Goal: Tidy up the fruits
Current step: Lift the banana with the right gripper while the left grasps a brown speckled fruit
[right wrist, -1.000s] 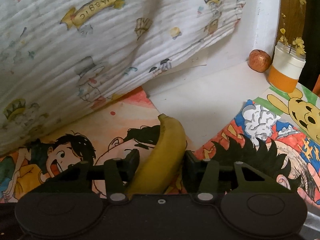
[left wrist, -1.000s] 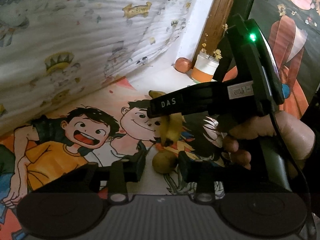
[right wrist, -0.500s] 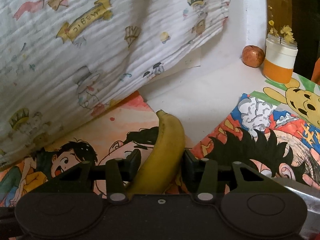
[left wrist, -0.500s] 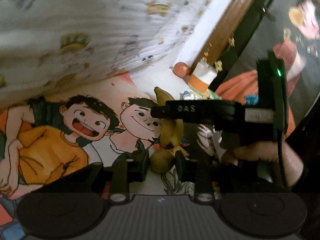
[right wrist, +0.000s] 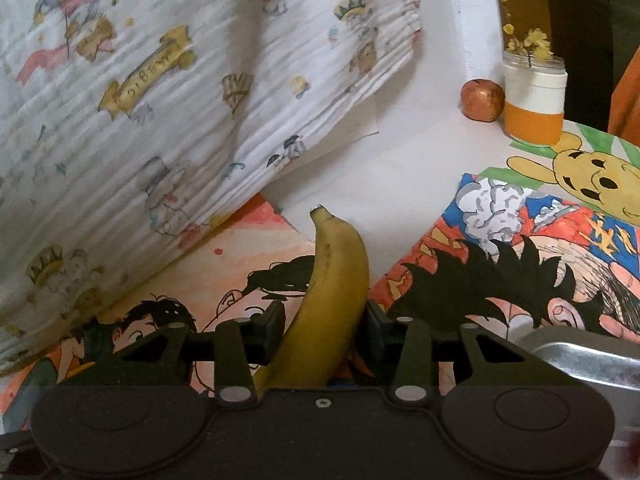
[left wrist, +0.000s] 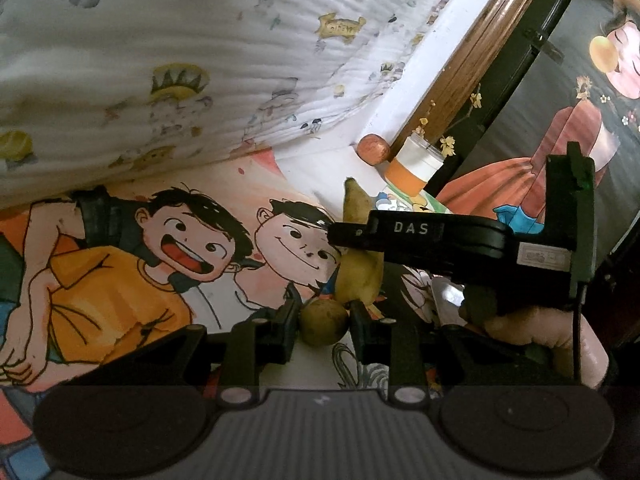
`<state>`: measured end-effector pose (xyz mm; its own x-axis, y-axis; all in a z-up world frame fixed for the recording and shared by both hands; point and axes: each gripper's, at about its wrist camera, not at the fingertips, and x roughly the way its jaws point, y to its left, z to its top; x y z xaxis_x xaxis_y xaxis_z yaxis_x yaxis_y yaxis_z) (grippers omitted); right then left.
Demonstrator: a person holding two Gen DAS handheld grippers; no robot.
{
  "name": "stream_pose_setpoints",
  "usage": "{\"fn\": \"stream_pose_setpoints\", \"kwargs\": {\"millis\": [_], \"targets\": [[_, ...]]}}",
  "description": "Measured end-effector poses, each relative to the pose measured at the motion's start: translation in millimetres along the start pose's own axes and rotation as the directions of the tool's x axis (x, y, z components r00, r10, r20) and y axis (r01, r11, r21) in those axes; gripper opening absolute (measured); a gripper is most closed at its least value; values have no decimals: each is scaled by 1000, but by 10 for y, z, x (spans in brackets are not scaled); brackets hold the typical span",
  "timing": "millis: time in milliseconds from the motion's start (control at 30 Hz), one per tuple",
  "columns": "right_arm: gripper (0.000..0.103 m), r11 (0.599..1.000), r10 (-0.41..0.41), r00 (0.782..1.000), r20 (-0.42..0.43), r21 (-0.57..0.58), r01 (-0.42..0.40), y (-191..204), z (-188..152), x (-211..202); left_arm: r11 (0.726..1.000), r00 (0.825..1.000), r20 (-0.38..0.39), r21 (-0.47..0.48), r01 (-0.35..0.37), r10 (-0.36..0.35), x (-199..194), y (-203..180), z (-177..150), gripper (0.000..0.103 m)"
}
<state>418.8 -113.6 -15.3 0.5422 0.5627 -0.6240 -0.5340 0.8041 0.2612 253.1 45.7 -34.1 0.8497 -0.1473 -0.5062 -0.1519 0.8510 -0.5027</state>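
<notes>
Since a second ago my left gripper [left wrist: 324, 312] has narrowed around the small round fruit [left wrist: 323, 322], which had lain loose ahead of the fingers; now it sits pinched between them, pads touching both sides, on the cartoon mat [left wrist: 120, 280]; my right gripper [right wrist: 324, 332] is closing on the banana [right wrist: 328, 300], which runs forward between its fingers, tip pointing away; in the left view the banana [left wrist: 360, 276] stands just behind the round fruit; an apple [right wrist: 482, 100] waits beside the jar [right wrist: 534, 106], well apart.

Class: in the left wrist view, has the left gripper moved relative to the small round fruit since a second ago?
Yes. The left gripper advanced: round fruit now sits between its jaws.
</notes>
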Motion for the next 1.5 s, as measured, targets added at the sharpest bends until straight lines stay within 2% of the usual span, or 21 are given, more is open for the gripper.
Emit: {"fn": "stream_pose_setpoints", "kwargs": {"millis": [267,867,1033,1267,1500], "targets": [[39,999,8,998,62,-35,-6,65,-35,-197,1000,1000,11,-10,-9,9,-28,20,-13,31],[35,996,9,992,126,-85,2,201,-104,-493,1000,999,43,-17,-12,13,-88,12,-36,30],[35,998,15,990,142,-56,-7,150,-120,-580,999,999,15,24,-31,31,-43,-79,-21,30],[35,1000,30,982,187,-10,-29,74,-111,-796,998,997,73,54,-24,20,-199,-215,69,30],[35,999,31,971,236,28,-38,-14,-76,-1105,997,995,97,73,-22,14,-311,-373,84,30]]}}
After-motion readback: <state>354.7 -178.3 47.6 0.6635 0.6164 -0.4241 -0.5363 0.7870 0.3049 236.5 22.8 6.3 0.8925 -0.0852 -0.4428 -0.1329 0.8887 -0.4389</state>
